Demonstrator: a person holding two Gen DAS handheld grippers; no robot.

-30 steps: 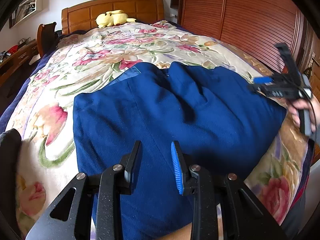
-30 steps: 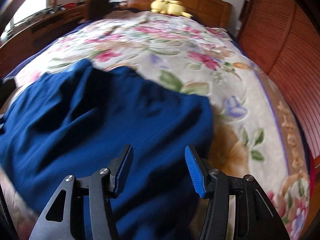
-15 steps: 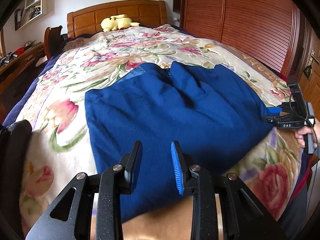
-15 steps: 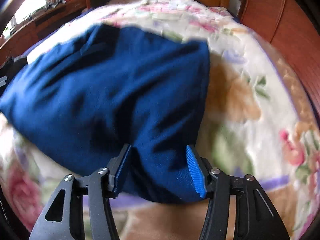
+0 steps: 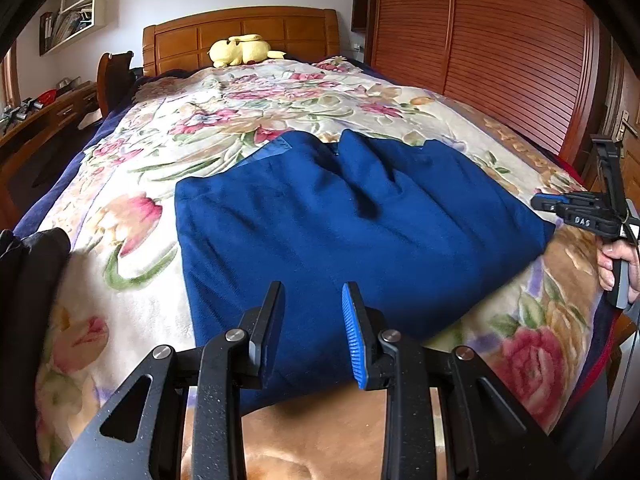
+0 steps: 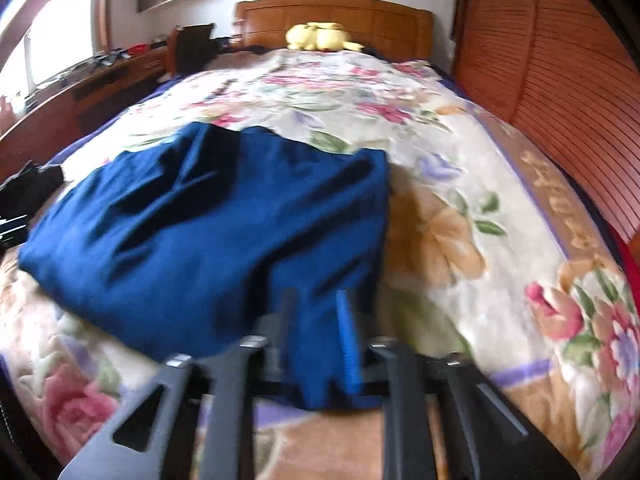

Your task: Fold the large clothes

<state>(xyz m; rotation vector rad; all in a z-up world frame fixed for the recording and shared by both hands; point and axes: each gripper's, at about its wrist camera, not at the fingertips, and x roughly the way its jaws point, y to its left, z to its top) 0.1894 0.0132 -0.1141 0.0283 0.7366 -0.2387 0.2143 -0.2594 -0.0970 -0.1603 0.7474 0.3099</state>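
A large dark blue garment (image 5: 340,224) lies folded on a floral bedspread (image 5: 132,216). It also shows in the right wrist view (image 6: 208,240), where the picture is blurred. My left gripper (image 5: 312,312) is open, its fingers over the garment's near edge with nothing between them. My right gripper (image 6: 316,320) straddles the garment's near right corner, its jaws narrowed around the cloth; the blur hides whether they press it. The right gripper also shows in the left wrist view (image 5: 540,202), at the garment's right corner.
A yellow plush toy (image 5: 240,50) lies by the wooden headboard (image 5: 240,36). A slatted wooden wardrobe (image 5: 500,52) runs along the right of the bed. A dark garment (image 5: 28,264) lies at the bed's left edge. A desk (image 5: 36,120) stands at the left.
Both grippers have drawn back toward the foot of the bed. The right gripper came down onto the garment's right corner and its jaws narrowed around it. The left gripper stayed open.
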